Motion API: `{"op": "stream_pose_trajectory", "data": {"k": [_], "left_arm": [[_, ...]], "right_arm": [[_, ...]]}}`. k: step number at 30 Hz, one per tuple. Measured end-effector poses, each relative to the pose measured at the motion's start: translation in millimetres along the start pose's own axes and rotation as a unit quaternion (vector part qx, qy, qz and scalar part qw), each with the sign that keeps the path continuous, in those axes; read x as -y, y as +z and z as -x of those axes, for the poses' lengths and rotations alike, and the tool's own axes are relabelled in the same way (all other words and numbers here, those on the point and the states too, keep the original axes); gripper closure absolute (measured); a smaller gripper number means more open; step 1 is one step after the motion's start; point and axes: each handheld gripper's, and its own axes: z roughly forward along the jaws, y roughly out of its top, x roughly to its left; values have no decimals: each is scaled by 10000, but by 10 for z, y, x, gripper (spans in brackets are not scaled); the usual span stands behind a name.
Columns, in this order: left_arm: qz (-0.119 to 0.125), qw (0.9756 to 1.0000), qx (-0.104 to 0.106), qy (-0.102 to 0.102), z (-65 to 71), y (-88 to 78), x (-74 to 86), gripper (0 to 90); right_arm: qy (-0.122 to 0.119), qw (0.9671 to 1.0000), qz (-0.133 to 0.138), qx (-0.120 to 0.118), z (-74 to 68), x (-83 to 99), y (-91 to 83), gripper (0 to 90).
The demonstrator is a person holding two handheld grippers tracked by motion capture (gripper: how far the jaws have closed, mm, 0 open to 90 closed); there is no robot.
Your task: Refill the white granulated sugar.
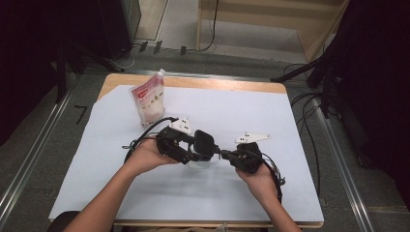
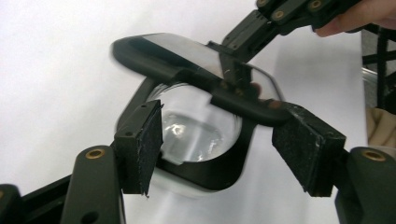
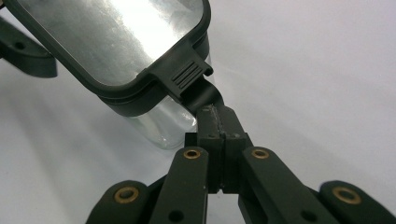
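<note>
A: Where does the glass jar [image 2: 201, 135] sit right now?

B: On the white sheet over the table [image 1: 203, 193], near the middle, between the two hands. Its black-framed lid [image 3: 112, 42] is tilted up off the rim. The right tool [image 3: 223, 140] has its jaws pressed together on the lid's clasp tab [image 3: 198, 88], and that pinch is all that carries the lid.

A: And the left tool [image 2: 229, 149]?

B: Its jaws stand apart on either side of the jar, the foam pads [image 2: 147, 144] not pressing on the glass as far as the left gripper view shows. So the jar looks loose on the sheet.

A: What is the risk, then?

B: If the right tool lifts or twists the lid while the jar is unclamped, the jar could tip or slide along the sheet. The pinch on that small tab could also slip, dropping the lid onto the rim. The pouch [image 1: 147, 99] stands well apart and seems safe.
</note>
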Motion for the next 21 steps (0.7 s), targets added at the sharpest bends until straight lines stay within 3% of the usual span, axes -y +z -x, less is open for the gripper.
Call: {"op": "stream_pose_trajectory", "data": {"k": [7,14,21], "left_arm": [[45,9997,218,74,80,-50,-98,556],[83,9995,212,201,147,-33,-173,578],[49,9998,159,148,186,54,-241,632]], "right_arm": [[29,10000,-5,-23,4,2,-1,900],[39,10000,-6,-31,3,3,-1,900],[37,10000,5,-19,-1,5,-1,900]]}}
